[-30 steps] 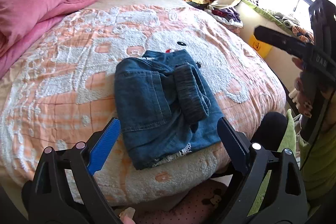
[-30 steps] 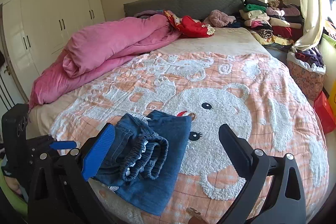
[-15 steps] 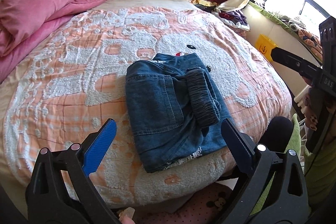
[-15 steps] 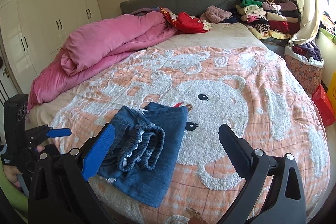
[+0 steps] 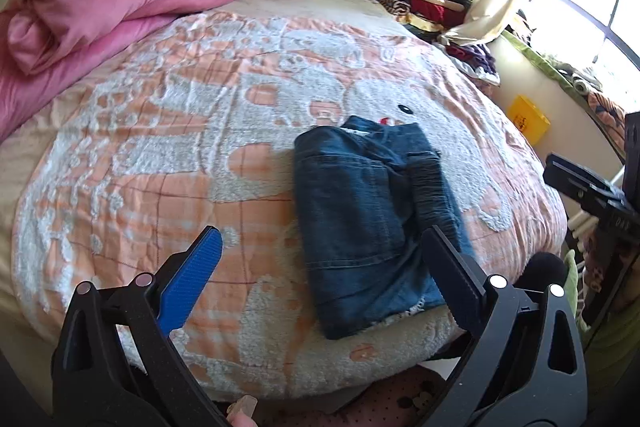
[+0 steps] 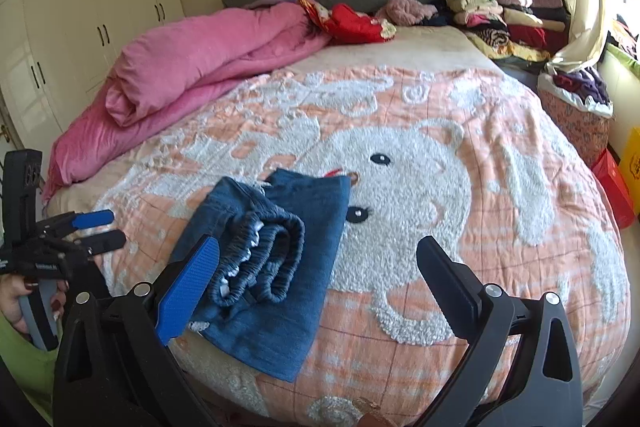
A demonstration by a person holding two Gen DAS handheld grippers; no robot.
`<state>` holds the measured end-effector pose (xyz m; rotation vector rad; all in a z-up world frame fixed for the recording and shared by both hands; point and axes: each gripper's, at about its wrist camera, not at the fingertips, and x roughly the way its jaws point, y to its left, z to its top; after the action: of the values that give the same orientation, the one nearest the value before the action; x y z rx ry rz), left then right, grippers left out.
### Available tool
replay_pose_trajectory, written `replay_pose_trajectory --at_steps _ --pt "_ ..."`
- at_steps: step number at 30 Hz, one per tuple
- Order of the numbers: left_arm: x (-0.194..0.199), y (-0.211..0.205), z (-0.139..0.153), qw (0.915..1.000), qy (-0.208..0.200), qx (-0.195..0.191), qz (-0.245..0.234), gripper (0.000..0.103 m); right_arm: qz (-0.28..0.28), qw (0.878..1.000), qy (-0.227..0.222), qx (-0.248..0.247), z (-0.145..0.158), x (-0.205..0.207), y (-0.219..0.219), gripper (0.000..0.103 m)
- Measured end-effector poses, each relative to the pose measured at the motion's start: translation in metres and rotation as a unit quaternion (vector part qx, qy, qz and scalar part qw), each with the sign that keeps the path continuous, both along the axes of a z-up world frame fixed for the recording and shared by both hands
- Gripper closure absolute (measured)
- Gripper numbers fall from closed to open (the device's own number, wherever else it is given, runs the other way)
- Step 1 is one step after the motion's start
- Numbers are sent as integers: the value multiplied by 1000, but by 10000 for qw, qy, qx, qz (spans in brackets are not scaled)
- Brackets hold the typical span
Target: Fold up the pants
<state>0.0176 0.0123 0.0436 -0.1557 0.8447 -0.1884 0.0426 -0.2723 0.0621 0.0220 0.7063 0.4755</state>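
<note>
Pink duvet [image 6: 208,67] is bunched far left, leaving room to work. Next, the left gripper [image 5: 320,267] hangs wide open, empty. The pants [image 5: 372,211] lie folded near the blanket [image 5: 160,147] edge, apparently finished. Rightward, the right gripper [image 6: 316,279] gapes empty too; stacked clothes [image 6: 500,15] flank the window.

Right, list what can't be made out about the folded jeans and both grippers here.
- Jeans: underside hidden against the bedspread; left wrist view is motion-blurred.
- Layers under the rolled waistband: hidden by folds, right wrist view.
- Left gripper, right gripper: bodies cut off by the bottom edges.
</note>
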Motion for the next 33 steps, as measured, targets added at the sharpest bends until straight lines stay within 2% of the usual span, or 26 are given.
replay_pose_trajectory --at_steps 15,30,33 --pt "37 -1 -37 9991 385 -180 85 10 -88 9971 718 -240 -46 33 11 5" --pt "66 -19 -69 9975 688 -105 -91 10 77 9936 1073 -333 -86 67 29 5" --pt "69 -22 -72 9975 691 -86 -127 10 194 9922 1219 -178 -93 69 30 14"
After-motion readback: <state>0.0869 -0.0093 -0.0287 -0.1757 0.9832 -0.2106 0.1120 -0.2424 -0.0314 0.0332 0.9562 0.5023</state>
